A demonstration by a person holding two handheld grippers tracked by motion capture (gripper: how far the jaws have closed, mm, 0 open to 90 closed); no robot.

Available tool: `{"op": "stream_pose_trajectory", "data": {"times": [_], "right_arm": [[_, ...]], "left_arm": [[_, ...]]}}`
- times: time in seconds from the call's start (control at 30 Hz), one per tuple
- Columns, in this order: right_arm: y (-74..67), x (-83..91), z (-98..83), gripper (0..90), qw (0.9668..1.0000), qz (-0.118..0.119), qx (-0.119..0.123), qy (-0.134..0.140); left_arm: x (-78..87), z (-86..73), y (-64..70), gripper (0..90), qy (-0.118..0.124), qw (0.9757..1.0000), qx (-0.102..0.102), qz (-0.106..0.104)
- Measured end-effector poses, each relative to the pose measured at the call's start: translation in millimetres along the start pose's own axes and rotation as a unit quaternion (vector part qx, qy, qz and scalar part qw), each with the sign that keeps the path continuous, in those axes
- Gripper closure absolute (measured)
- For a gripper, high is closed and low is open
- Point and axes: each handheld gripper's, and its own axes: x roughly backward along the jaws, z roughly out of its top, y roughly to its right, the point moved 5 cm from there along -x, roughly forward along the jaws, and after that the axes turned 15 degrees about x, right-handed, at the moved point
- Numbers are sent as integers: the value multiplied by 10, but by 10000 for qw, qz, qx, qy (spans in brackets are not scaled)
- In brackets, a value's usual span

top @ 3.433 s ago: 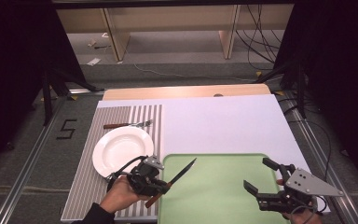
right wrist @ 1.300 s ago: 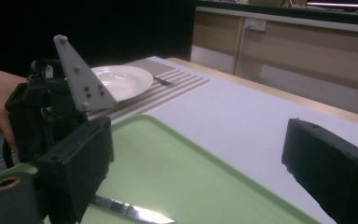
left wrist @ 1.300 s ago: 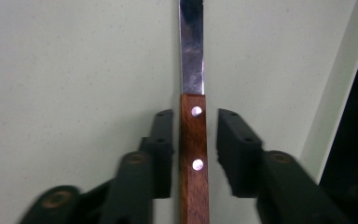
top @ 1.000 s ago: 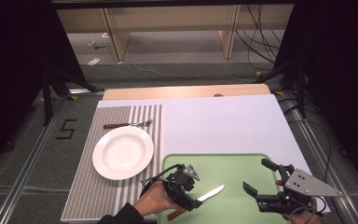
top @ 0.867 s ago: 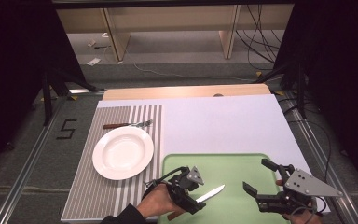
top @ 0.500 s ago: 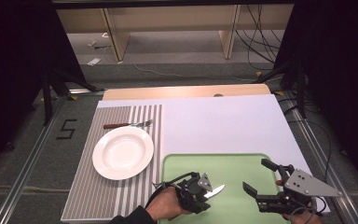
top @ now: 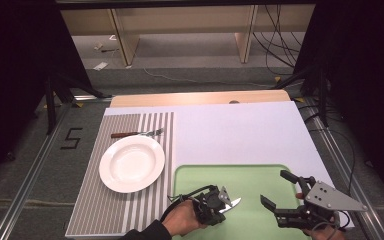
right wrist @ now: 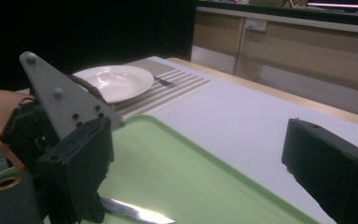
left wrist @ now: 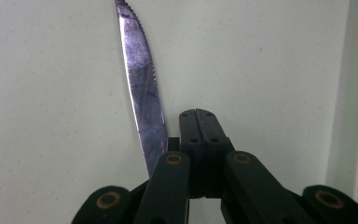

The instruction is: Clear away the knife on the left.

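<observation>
A steel knife [left wrist: 142, 93] with a serrated blade lies flat on the green tray [top: 250, 175]. My left gripper [top: 219, 201] hovers right over it, near the tray's front left. Its jaws have just been closing and now meet with nothing between them. In the left gripper view the blade runs along the left side of my left gripper [left wrist: 198, 116] and passes under its linkage. The knife tip [top: 236, 202] pokes out to the right. My right gripper [top: 276, 190] stands open over the tray's front right, empty. The right gripper view shows the left gripper [right wrist: 51, 135] and the blade [right wrist: 135, 212] beneath it.
A white plate [top: 131, 162] sits on a striped placemat [top: 155, 125], with a wooden-handled fork [top: 137, 133] just behind it. A white mat [top: 240, 130] covers the table behind the tray. A person's hand [top: 180, 222] holds the left gripper at the front edge.
The left gripper has carried the knife from over the placemat to the tray, slid right along it and shut its jaws beside the blade. The right gripper has stayed still.
</observation>
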Motion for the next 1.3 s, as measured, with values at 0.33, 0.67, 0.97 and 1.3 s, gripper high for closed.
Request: {"op": "stream_pose_trajectory", "data": {"times": [0.33, 0.67, 0.97, 1.3], "right_arm": [[-1, 6, 2, 100, 10000, -4, 17, -10], [2, 9, 2, 100, 10000, -7, 8, -5], [3, 12, 7, 100, 10000, -9, -5, 10], [0, 11, 7, 100, 10000, -6, 13, 11]], "left_arm": [[25, -7, -63, 898, -17, 9999, 114, 32], [56, -45, -97, 898, -122, 9998, 157, 7], [95, -89, -132, 898, -232, 9995, 218, 35], [162, -173, -193, 898, -425, 9987, 279, 62]]}}
